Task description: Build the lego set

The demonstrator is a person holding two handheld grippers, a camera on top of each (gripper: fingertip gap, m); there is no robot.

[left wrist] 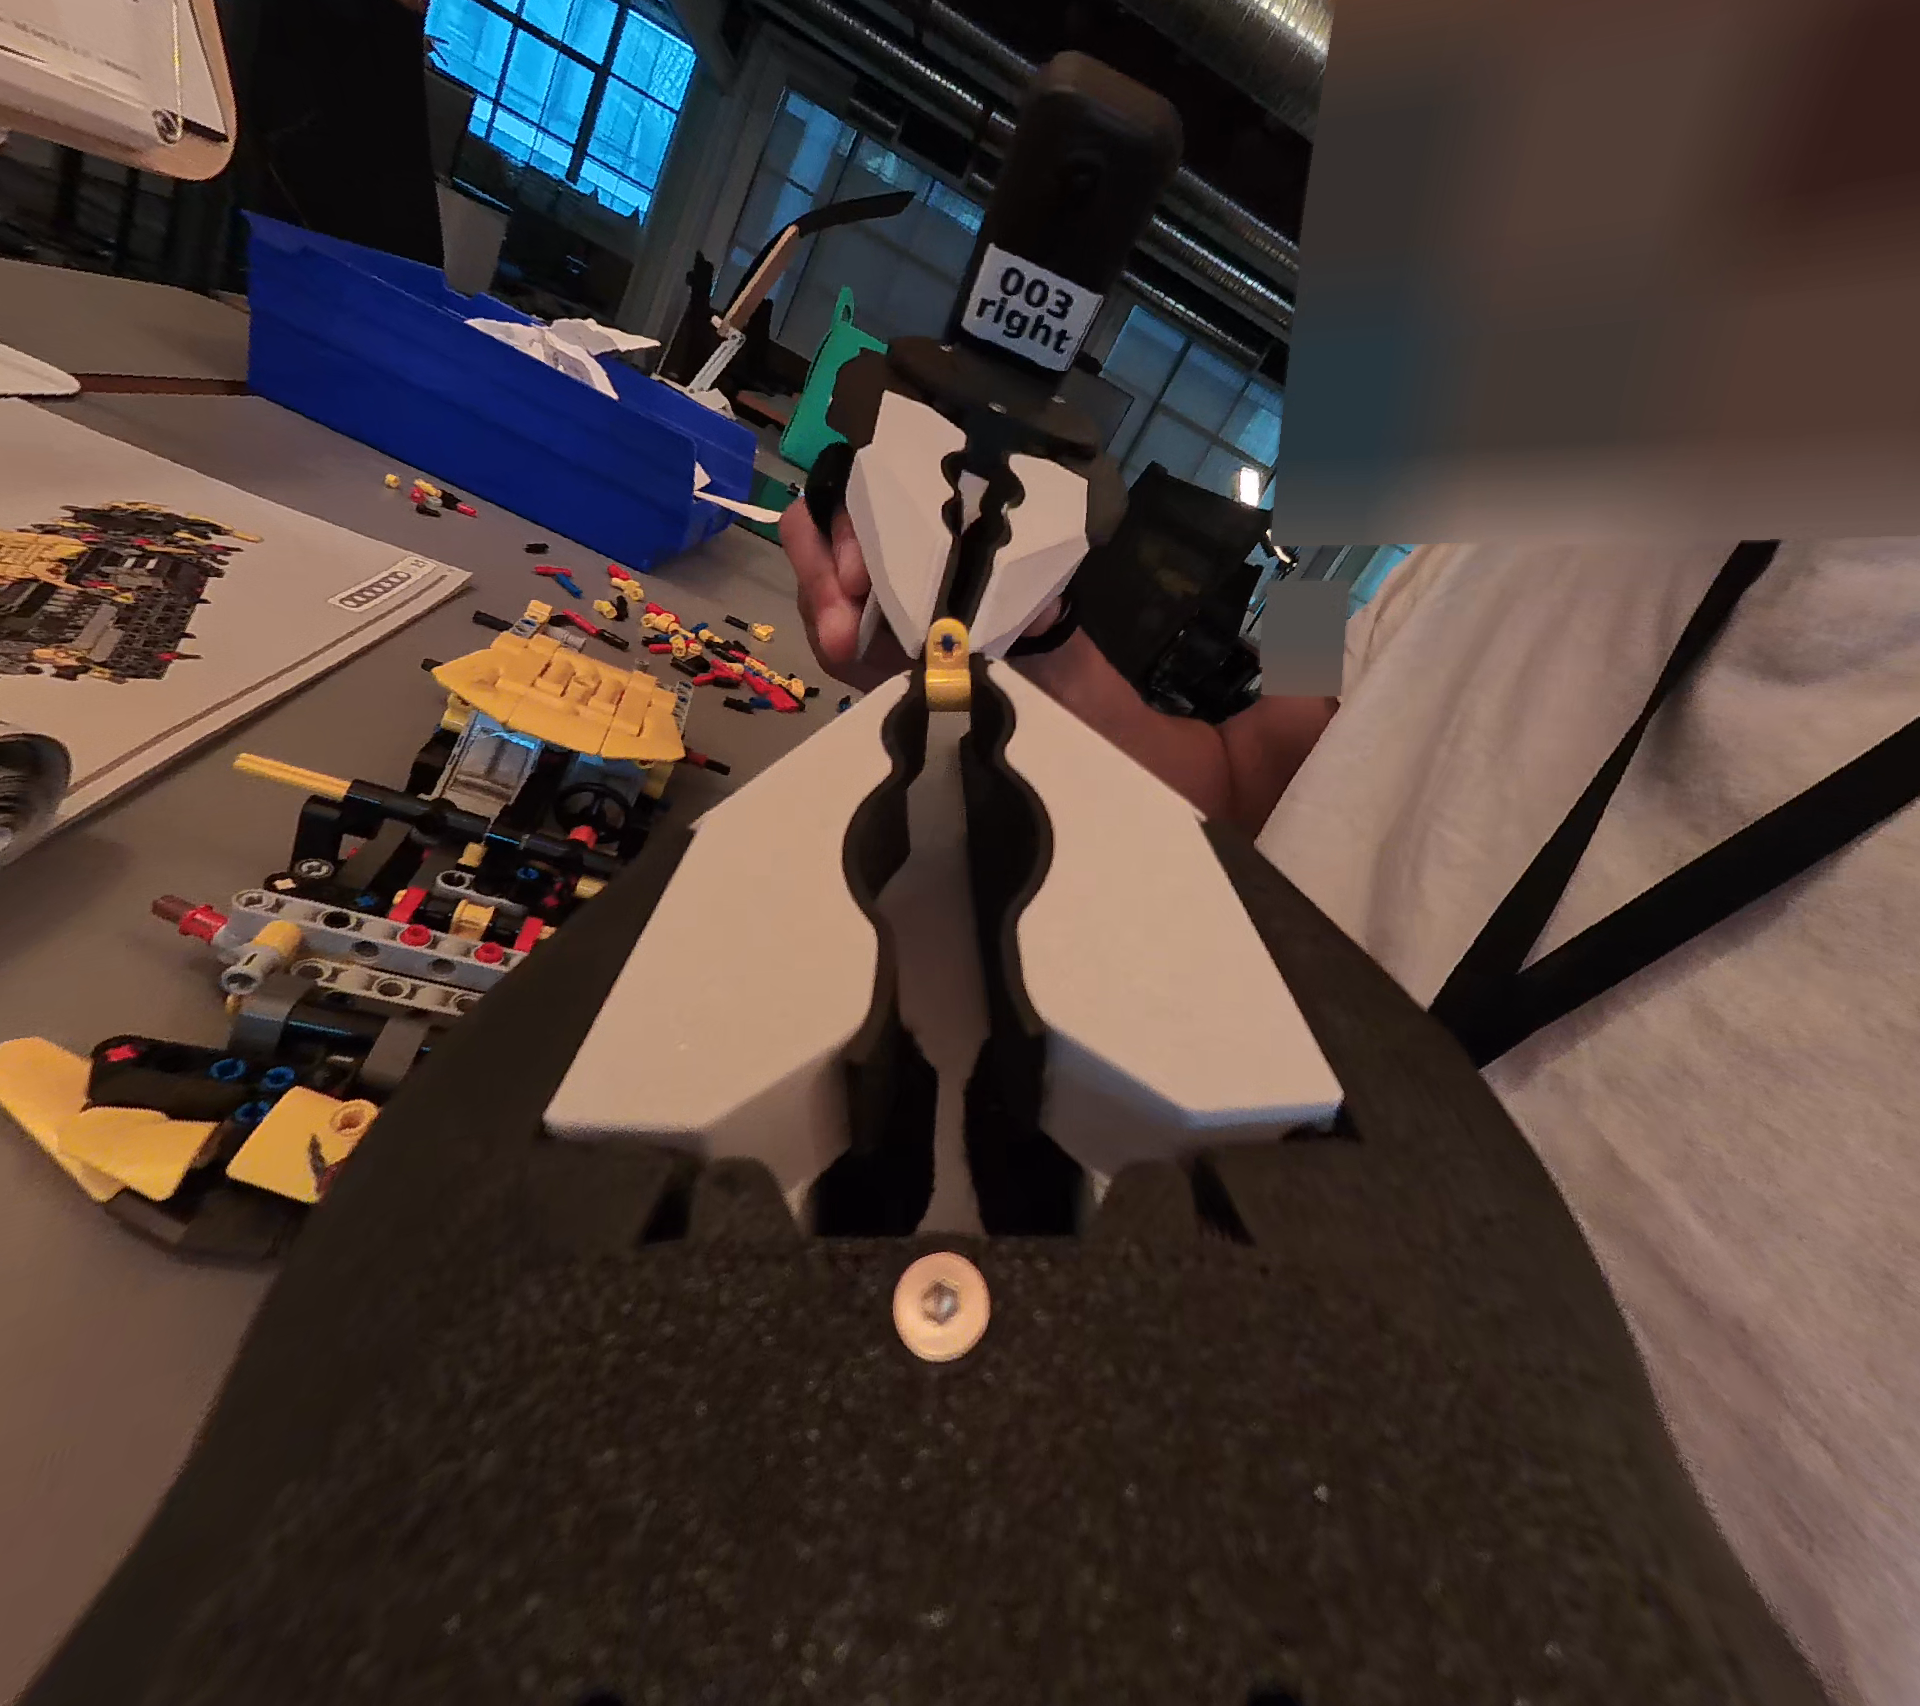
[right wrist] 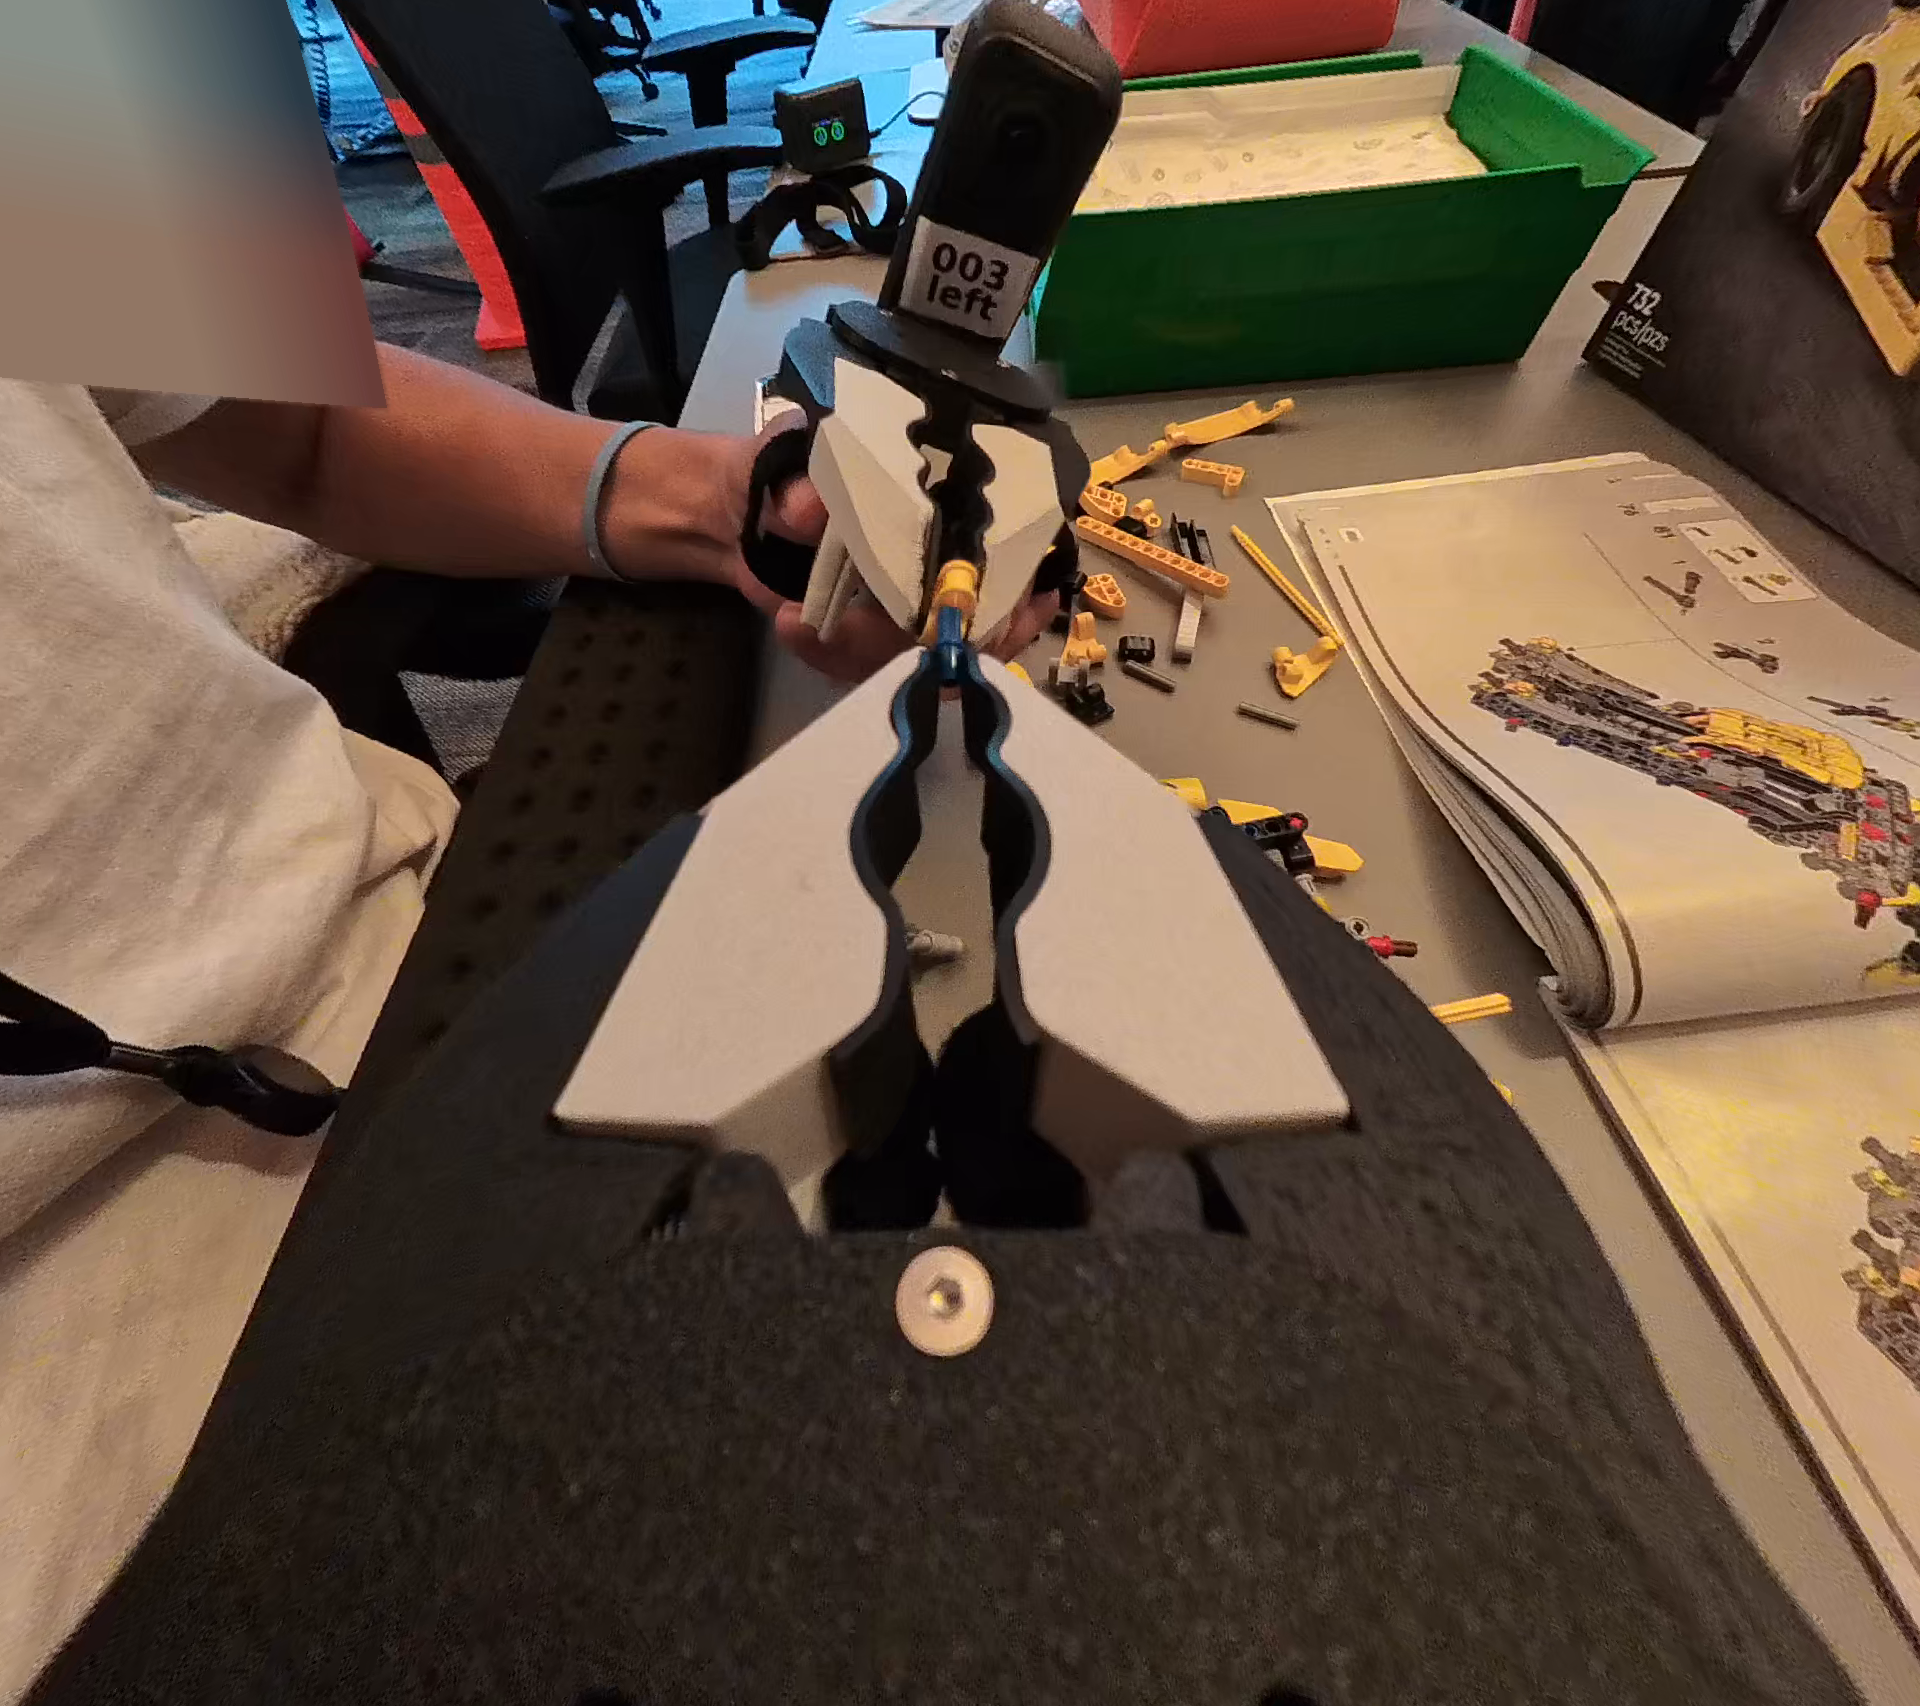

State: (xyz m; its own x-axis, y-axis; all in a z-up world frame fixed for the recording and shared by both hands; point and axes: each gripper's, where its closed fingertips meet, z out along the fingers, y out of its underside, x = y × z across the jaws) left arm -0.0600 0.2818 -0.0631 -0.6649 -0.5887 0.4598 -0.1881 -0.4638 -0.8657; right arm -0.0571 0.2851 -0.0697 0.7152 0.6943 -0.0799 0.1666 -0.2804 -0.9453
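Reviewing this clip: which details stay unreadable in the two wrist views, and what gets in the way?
- Left wrist view: the join between the yellow connector and the blue pin is hidden by both sets of shut jaws.
- Right wrist view: most of the blue pin sits inside the right gripper.
- Left wrist view: the loose small pieces are too small to sort.
- Left wrist view: the half-built model is partly hidden behind the left gripper.

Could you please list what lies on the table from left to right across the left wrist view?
Instruction booklet → partly built lego model → loose small pieces → yellow connector in the left gripper.
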